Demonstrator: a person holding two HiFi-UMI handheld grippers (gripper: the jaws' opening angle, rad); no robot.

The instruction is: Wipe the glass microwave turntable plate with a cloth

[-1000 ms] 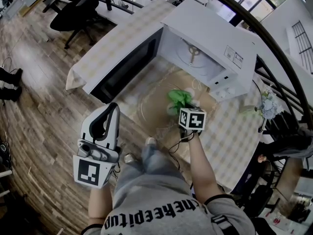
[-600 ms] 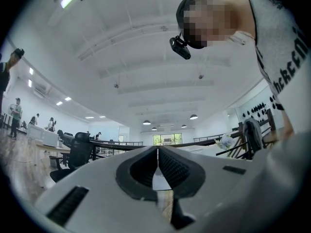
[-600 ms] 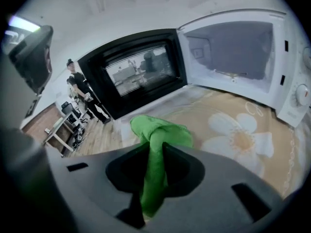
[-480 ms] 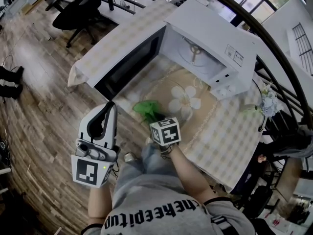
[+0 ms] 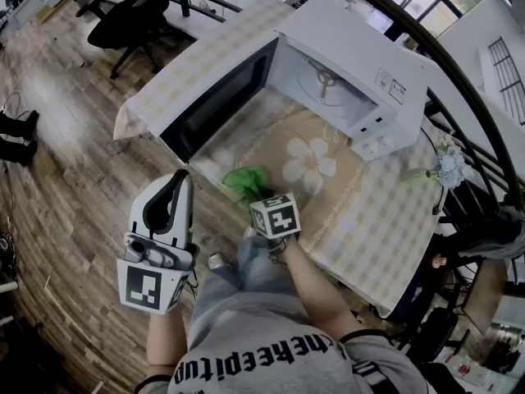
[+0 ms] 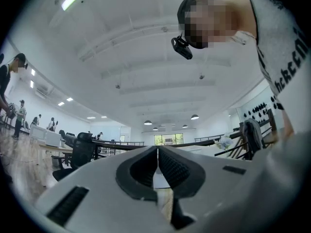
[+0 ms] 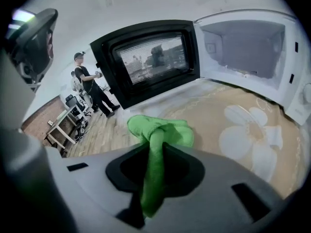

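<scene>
A person stands at a desk [image 5: 373,228] holding a gripper in each hand. The right gripper [image 5: 259,195] reaches over the near edge of the desk, its fingers clamped on a bunched green cloth [image 5: 248,180] that hangs down onto the near left part of a clear glass plate [image 5: 279,156]. The plate is faint and lies flat on a beige flowered mat [image 5: 349,179], just in front of an open white microwave [image 5: 349,64] whose dark door [image 5: 217,98] swings out to the left. The left gripper [image 5: 175,180] is held off the desk to the near left, above the wooden floor [image 5: 74,179], its fingers together and holding nothing.
</scene>
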